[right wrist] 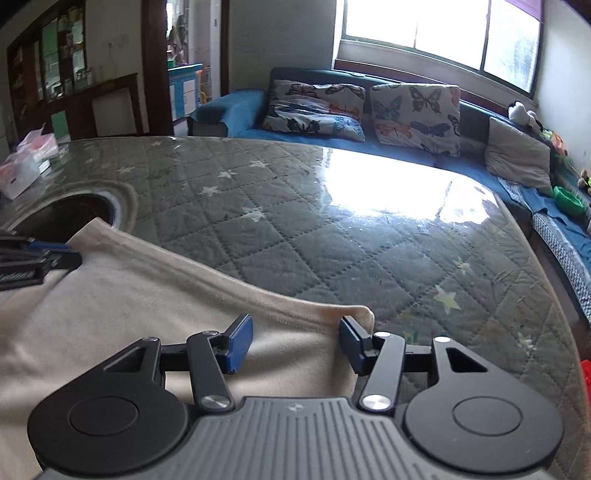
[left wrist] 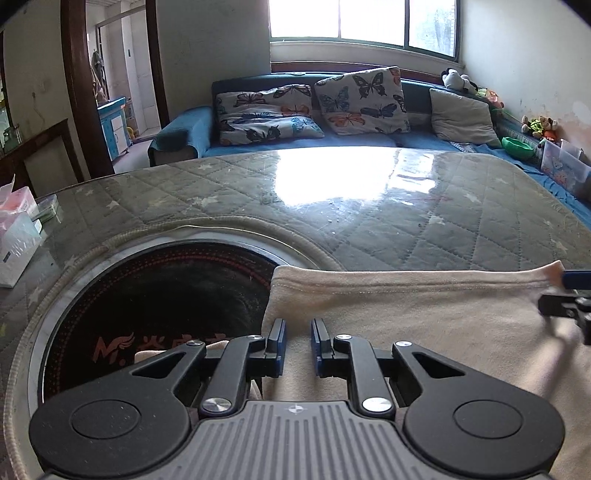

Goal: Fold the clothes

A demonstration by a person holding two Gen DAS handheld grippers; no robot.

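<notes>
Under both grippers lies the cream cloth on the quilted table, with the left gripper and right gripper spread apart near its hemmed edge, maybe ready to grab it.

I'm looking into a lived-in home sitting room, blue sofa carrying butterfly cushions, stuffed toys sitting under the window, quilted table cover catching daylight, doorway opening onto another room.

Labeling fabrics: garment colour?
Plain cream-beige garment; clearest in the right wrist view.
</notes>
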